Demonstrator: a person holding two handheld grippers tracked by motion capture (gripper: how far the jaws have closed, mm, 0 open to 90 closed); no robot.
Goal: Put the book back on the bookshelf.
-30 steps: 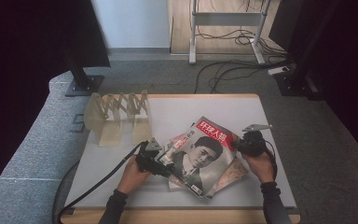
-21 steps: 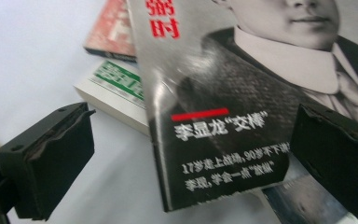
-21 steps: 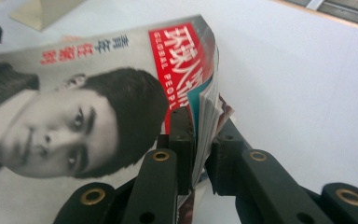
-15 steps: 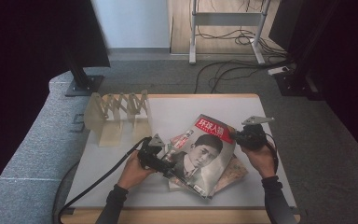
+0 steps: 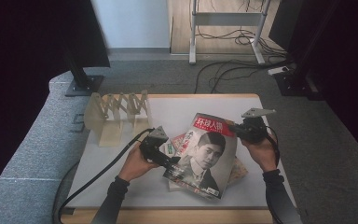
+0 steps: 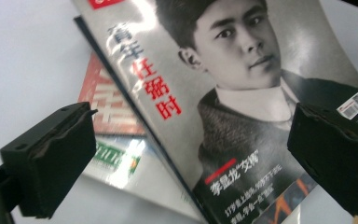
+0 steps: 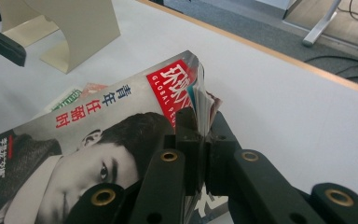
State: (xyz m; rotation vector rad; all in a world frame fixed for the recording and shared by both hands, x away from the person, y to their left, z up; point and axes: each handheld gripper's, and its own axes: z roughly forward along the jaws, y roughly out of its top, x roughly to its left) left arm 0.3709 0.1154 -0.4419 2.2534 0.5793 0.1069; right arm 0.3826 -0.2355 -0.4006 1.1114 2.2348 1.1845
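Two grippers. Right gripper (image 7: 200, 144) just clamped shut, pinching top magazine (image 5: 207, 154) at its 2 o'clock corner. Left gripper (image 6: 191, 154) jaws spread, straddling cover at 8 o'clock edge. Top magazine over at least two more magazines (image 5: 179, 142), table (image 5: 168, 107) centre. One folding rack (image 5: 116, 114) at 10 o'clock.

Far-left corner: a cream folding rack (image 5: 116, 114) stands there and blocks a pass along that edge.
Far-right stretch of the table (image 5: 177, 109): bare white surface between the rack and the right edge, open for a hand.
Middle: the magazine (image 5: 205, 156), tilted up, lies over a stack of other magazines (image 5: 179, 144) and takes up the centre.
Left near side: open surface, crossed only by the left gripper's (image 5: 161, 151) cable.
Front edge: a bare strip below the magazines.
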